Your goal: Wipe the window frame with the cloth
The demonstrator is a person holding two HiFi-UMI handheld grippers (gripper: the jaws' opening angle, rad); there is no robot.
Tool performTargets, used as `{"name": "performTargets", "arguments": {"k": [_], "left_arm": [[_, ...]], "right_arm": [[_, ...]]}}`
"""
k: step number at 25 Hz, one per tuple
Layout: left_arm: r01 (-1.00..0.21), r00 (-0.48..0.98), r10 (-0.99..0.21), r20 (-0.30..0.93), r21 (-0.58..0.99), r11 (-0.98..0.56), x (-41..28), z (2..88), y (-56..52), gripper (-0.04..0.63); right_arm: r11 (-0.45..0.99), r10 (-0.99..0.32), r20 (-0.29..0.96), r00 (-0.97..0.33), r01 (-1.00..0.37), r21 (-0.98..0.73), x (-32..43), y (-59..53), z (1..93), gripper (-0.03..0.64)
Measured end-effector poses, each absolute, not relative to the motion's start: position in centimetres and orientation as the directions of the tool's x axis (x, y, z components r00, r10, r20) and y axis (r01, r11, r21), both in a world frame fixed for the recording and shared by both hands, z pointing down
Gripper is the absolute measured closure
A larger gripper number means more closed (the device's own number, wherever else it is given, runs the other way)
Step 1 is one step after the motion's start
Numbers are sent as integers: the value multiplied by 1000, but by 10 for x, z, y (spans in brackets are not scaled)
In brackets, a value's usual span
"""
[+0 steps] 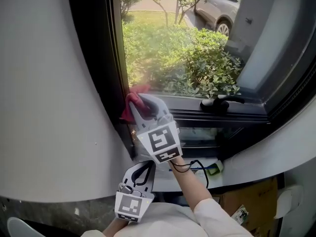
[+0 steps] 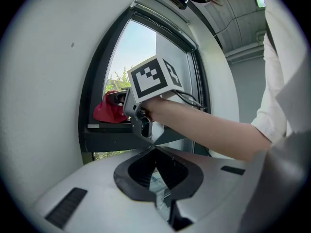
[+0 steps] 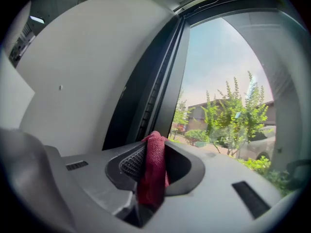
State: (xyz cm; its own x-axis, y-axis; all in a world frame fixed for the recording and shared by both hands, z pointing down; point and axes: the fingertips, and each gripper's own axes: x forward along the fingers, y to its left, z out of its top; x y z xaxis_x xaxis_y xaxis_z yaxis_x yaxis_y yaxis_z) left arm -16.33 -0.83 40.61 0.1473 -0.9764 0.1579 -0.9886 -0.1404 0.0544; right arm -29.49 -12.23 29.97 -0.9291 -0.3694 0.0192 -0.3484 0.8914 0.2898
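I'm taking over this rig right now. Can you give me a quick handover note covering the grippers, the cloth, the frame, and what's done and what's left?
Right gripper: shut on the red cloth, at the lower left corner of the window frame.
Left gripper: shut, empty, held low and away from the frame.
Done: the cloth is gripped and at the frame. How much has been wiped cannot be told.
Left: probably wipe along the bottom rail, then the uprights.

The cloth is coarse red weave, matt. The right tongs are smooth matt grey plastic with ribbed black pads. The window frame looks dark, smooth, faintly glossy; the wall is matt white.
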Motion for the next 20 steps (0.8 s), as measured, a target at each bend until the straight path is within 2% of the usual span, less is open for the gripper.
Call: {"name": "performTargets", "arguments": {"k": [4,13,20], "left_arm": [[-991,134,-978,161,50,-128,-169,406,-10,588],[-992,123,-978,171,57,-115,-177,411,-10,586],[-992,120,-982,147,44,-114,-180,409,-12,588]], "right_arm": [[864,-468,53,-882,-444,237,-284,-132,300,534],[805,-565,208,-799,-477,353,-298,-149,330,534],[759,-610,188,-770,-500,417,-299,-148,332,534]]}}
